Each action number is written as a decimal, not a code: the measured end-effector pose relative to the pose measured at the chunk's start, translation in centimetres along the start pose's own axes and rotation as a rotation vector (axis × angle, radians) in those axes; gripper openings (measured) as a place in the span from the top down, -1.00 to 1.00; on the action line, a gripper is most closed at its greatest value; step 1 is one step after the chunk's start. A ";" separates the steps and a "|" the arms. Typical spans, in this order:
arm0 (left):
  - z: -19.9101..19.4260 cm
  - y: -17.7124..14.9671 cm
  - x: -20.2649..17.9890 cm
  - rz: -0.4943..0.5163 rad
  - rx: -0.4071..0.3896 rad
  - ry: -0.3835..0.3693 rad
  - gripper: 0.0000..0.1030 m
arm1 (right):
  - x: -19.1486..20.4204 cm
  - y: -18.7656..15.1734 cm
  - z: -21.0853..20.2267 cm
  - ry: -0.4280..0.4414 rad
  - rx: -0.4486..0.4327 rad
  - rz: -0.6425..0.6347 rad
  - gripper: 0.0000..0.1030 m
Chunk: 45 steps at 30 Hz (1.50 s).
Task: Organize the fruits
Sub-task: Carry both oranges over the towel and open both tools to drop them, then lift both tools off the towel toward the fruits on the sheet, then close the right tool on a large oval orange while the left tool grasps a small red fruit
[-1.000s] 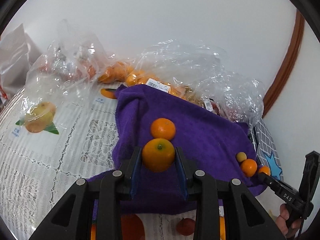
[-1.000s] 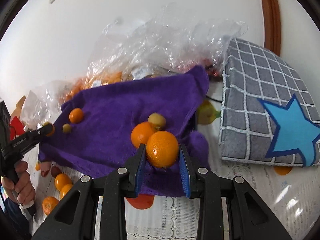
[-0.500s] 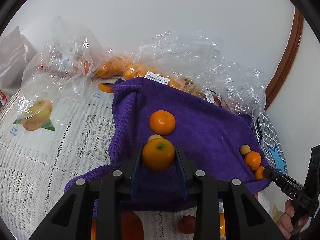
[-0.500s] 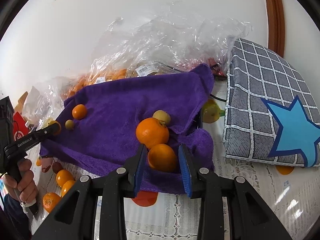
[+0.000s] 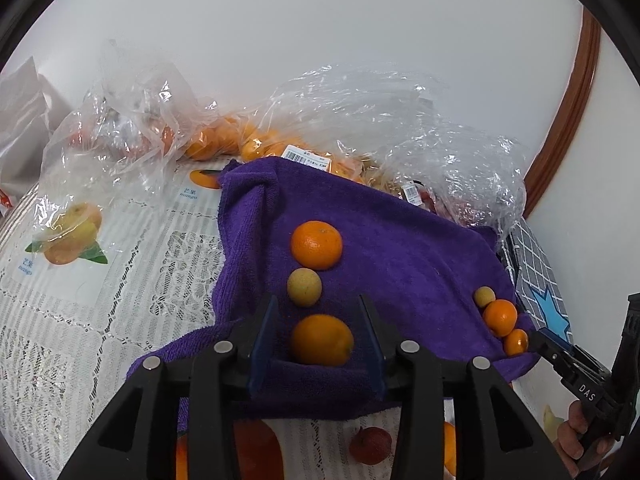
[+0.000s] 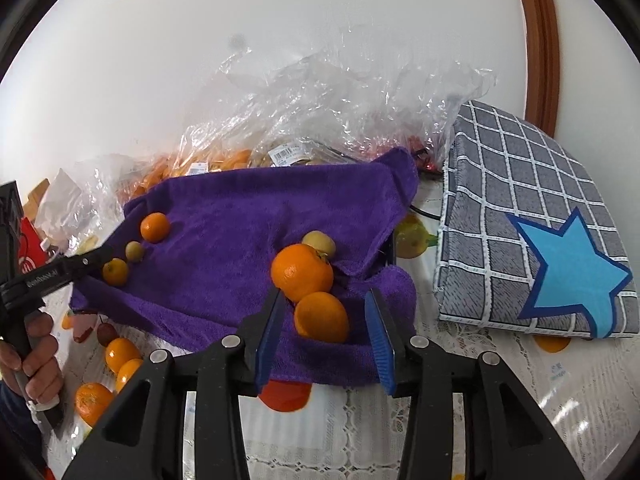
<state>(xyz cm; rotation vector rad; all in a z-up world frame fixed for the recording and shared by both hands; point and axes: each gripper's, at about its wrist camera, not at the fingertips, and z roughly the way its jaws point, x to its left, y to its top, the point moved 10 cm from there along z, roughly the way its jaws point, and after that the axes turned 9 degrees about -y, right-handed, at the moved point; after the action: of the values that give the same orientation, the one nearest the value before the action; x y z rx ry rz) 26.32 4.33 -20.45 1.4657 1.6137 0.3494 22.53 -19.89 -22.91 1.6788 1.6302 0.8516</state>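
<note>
Left wrist view: the left gripper [image 5: 320, 336] has just been opening, and its jaws now stand clear on both sides of an orange [image 5: 322, 340] that rests on the purple towel [image 5: 400, 256]. Nothing presses the fruit. At 12 o'clock from it sit a small yellowish fruit [image 5: 304, 286] and, beyond that, a second orange [image 5: 316, 244], the three making a rough line. Toward 3 o'clock, near the towel's edge, a small cluster of fruits [image 5: 499, 317] lies just ahead of the right gripper's tip.

Right wrist view: the right gripper [image 6: 328, 320] has likewise just been opening; its jaws flank a released orange [image 6: 322, 317] without touching it. That fruit leans against a larger orange [image 6: 302, 272] at 11 o'clock, with a pale fruit [image 6: 319, 242] behind. A checked cushion with a blue star [image 6: 536, 240] lies at 2 o'clock.

The risk, as I judge it, is rolling. The towel is rumpled and sloped near its front edge, so either freed orange could roll off onto the lace-covered surface [image 6: 480, 400]. A jaw that clips the fruit on withdrawal would start that, and could scatter its neighbours too.
</note>
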 end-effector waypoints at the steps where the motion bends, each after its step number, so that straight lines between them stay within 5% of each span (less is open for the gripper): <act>1: -0.1 0.0 0.0 0.004 -0.002 0.002 0.22 | -0.2 -0.1 -0.1 -0.009 -0.003 0.005 0.19; 10: -1.7 -0.3 -0.3 0.015 -0.032 0.007 0.11 | 0.9 -1.2 -3.6 0.009 -0.013 0.056 0.19; 21: -5.1 -2.5 -0.2 0.080 -0.028 0.018 0.04 | 8.1 -3.1 -5.9 0.114 0.037 0.004 0.19; 29: -7.4 -3.2 1.9 0.035 -0.032 0.046 0.04 | 12.2 -5.4 -4.6 0.147 0.113 -0.071 0.19; 38: -7.2 -3.4 2.4 0.019 -0.019 0.045 0.03 | 13.5 -7.0 -1.9 0.156 0.208 -0.103 0.31; 45: -7.0 -3.7 1.8 0.040 -0.007 0.032 0.03 | 11.1 -6.4 -2.6 0.136 0.180 -0.096 0.31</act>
<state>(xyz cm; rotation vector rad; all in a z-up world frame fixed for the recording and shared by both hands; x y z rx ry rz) 18.82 7.45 -20.04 1.4960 1.6084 0.4032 16.92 -8.65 -26.39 1.6775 1.9139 0.8075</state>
